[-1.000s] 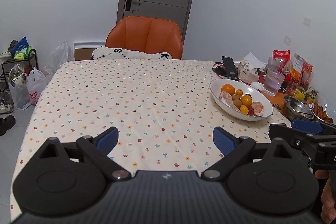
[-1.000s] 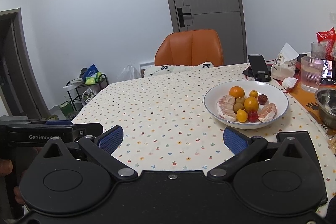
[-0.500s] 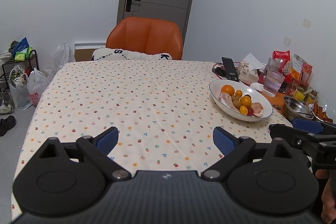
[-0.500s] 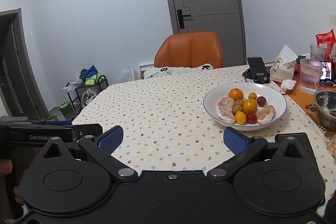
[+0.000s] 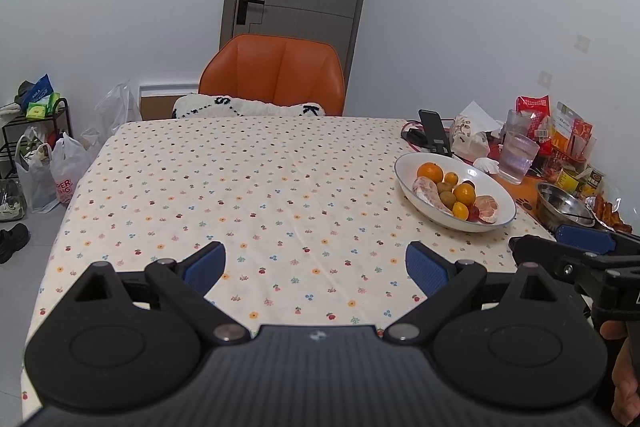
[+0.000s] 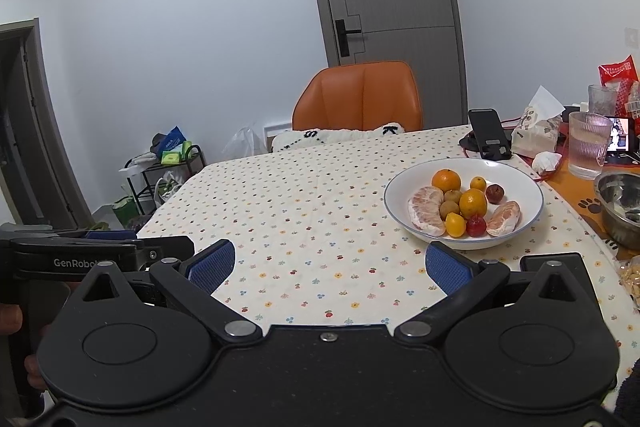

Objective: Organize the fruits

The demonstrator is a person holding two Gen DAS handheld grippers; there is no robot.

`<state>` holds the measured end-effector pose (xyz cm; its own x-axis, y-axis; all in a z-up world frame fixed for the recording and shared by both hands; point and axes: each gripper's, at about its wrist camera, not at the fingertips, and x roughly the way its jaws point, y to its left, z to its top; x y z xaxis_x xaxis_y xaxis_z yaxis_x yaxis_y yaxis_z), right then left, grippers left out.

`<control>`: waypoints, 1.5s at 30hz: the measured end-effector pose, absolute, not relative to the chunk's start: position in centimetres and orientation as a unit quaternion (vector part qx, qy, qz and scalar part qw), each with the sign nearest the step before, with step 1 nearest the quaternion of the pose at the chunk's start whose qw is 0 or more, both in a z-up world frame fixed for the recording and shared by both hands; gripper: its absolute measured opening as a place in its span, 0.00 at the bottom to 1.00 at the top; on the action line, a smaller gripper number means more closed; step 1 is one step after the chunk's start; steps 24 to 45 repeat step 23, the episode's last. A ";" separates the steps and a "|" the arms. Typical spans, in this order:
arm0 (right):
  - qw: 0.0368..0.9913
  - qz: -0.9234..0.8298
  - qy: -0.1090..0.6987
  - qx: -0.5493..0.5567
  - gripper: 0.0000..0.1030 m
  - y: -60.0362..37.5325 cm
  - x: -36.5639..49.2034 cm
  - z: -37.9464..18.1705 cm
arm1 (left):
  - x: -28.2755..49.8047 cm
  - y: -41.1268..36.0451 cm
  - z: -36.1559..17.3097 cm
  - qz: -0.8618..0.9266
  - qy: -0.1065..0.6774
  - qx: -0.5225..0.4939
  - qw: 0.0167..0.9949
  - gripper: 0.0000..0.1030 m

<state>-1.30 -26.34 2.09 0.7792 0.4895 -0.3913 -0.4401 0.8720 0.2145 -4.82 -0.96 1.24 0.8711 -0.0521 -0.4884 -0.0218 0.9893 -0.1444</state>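
Both tools have drawn slightly back from the white bowl (image 6: 528,223) of fruit (image 6: 464,205) on the counter's (image 5: 248,195) right side, right tool (image 6: 327,267) and left tool (image 5: 316,263) released and empty; the reach should descend squarely over one piece.

Left gripper (image 5: 315,265) and right gripper (image 6: 331,267) gape, empty.

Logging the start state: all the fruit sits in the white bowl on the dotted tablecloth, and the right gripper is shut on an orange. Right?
Not quite. The right gripper is open and holds nothing, as the right wrist view shows. The fruit does all sit in the white bowl on the dotted tablecloth.
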 end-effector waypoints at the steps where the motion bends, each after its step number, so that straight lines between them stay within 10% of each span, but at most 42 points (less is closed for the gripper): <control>1: 0.942 0.247 0.222 0.056 1.00 -26.3 -1.3 2.1 | -4.9 -1.0 1.3 -0.008 0.253 -0.072 0.965 0.93; 45: 0.942 0.244 0.222 0.060 1.00 -27.0 -0.9 1.7 | -4.7 -2.5 1.4 -0.003 0.239 -0.033 0.970 0.93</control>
